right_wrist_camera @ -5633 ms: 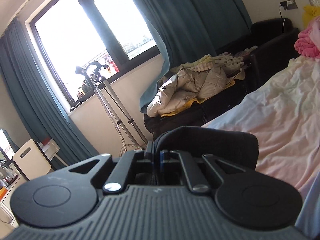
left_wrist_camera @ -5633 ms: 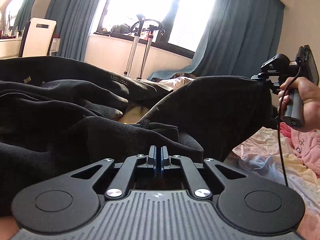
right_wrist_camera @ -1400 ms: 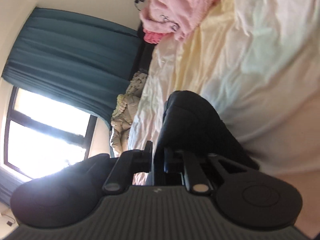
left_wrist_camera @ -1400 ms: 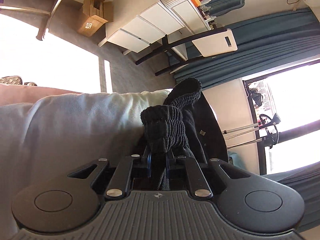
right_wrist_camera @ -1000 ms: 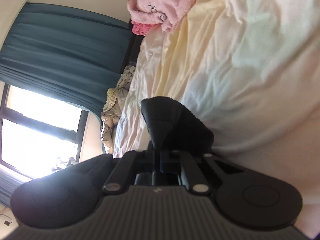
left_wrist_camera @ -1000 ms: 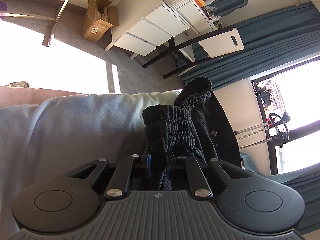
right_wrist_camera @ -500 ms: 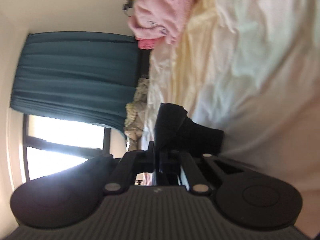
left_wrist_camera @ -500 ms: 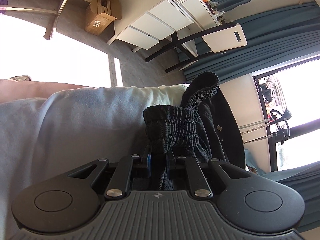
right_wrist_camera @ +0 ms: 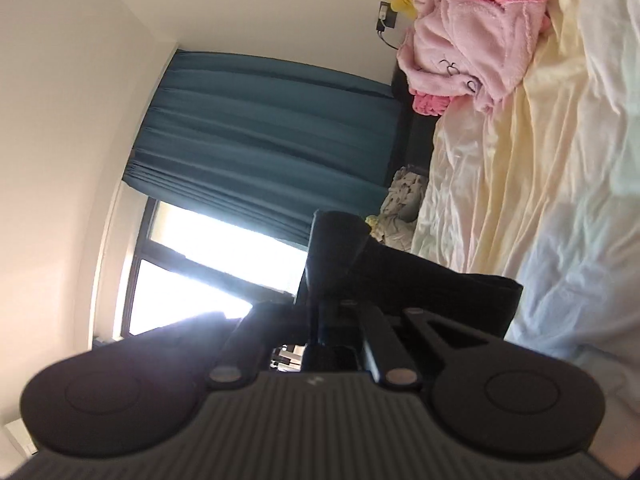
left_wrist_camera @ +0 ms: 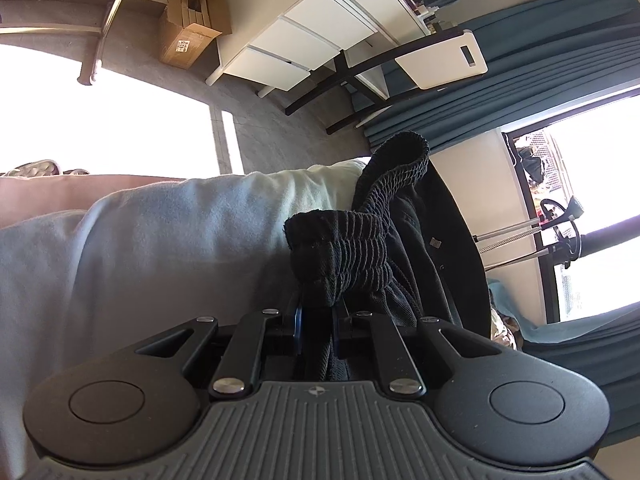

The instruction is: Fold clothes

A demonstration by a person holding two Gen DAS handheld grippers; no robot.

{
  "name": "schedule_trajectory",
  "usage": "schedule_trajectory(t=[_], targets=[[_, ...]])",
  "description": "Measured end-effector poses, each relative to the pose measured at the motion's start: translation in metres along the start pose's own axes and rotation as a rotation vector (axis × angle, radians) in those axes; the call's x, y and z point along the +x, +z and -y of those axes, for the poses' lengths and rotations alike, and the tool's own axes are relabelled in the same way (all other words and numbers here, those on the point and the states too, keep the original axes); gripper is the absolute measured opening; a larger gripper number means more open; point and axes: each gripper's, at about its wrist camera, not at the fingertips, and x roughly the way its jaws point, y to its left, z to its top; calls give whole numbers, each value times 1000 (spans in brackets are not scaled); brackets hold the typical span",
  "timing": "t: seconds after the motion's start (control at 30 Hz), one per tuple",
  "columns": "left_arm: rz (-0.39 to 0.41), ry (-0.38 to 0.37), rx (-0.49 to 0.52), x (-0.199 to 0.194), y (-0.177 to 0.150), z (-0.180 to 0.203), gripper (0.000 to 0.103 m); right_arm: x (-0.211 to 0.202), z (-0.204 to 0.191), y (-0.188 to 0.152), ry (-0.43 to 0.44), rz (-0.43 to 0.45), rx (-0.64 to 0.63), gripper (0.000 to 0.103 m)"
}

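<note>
I hold a pair of black trousers with both grippers above a bed. My left gripper (left_wrist_camera: 317,312) is shut on the gathered elastic waistband (left_wrist_camera: 340,248); the rest of the black trousers (left_wrist_camera: 440,248) hangs away to the right of it. My right gripper (right_wrist_camera: 326,312) is shut on another black part of the trousers (right_wrist_camera: 404,280), which sticks up between the jaws and spreads to the right. Both views are rolled on their side.
A pale blue and cream bed sheet (left_wrist_camera: 160,232) lies under the left gripper and shows in the right wrist view (right_wrist_camera: 540,184). A pink robe (right_wrist_camera: 460,52) lies at the bed's far end. White drawers (left_wrist_camera: 304,52), a chair (left_wrist_camera: 436,60) and teal curtains (right_wrist_camera: 260,152) stand around.
Both grippers keep their hold on the trousers. The right gripper has swung so the window and curtain fill more of its view; the left view has shifted only slightly.
</note>
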Motion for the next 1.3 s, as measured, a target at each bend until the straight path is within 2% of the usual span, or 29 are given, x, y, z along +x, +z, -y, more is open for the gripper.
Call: schedule_trajectory(t=[0.1, 0.13, 0.17, 0.23, 0.27, 0.3, 0.33, 0.37, 0.4, 0.43, 0.5, 0.63, 0.73, 0.87, 1.0, 1.13, 1.3], targets=[[-7, -1, 39, -1, 0, -1, 15, -4, 20, 3, -331, -54, -14, 5], [-8, 0, 64, -1, 0, 0, 16, -8, 38, 0, -420, -92, 56, 5], [-10, 0, 92, -1, -1, 1, 17, -13, 50, -2, -462, -112, 115, 5], [-23, 26, 131, -1, -2, 2, 24, -23, 62, -7, -510, -128, 182, 11], [-31, 49, 148, -2, -3, 3, 26, -26, 59, -6, -525, -112, 158, 18], [-40, 64, 175, -4, -4, 5, 33, -29, 53, -6, -538, -91, 126, 24], [-45, 64, 220, -7, -6, 9, 45, -31, 48, -5, -551, -70, 93, 27], [-40, 62, 276, -12, -9, 13, 53, -34, 42, -4, -565, -47, 53, 37], [-24, 69, 336, -18, -13, 18, 66, -35, 35, -3, -579, -18, -7, 44], [1, 80, 398, -25, -18, 25, 72, -36, 28, -3, -593, 12, -72, 46], [61, 102, 519, -39, -29, 39, 76, -38, 16, -2, -612, 58, -173, 46], [195, 115, 709, -61, -58, 71, 85, -32, -3, -3, -599, 113, -346, 46], [261, 70, 786, -67, -84, 96, 89, -30, -22, -11, -559, 127, -466, 48], [239, -21, 872, -57, -124, 129, 90, -24, -45, -29, -489, 95, -589, 48], [222, -86, 994, -39, -173, 157, 92, -16, -64, -55, -410, 9, -654, 48], [194, -120, 1078, -10, -217, 184, 92, -8, -76, -82, -317, -82, -702, 48], [145, -129, 1153, 36, -259, 209, 93, 4, -89, -124, -214, -192, -781, 48]])
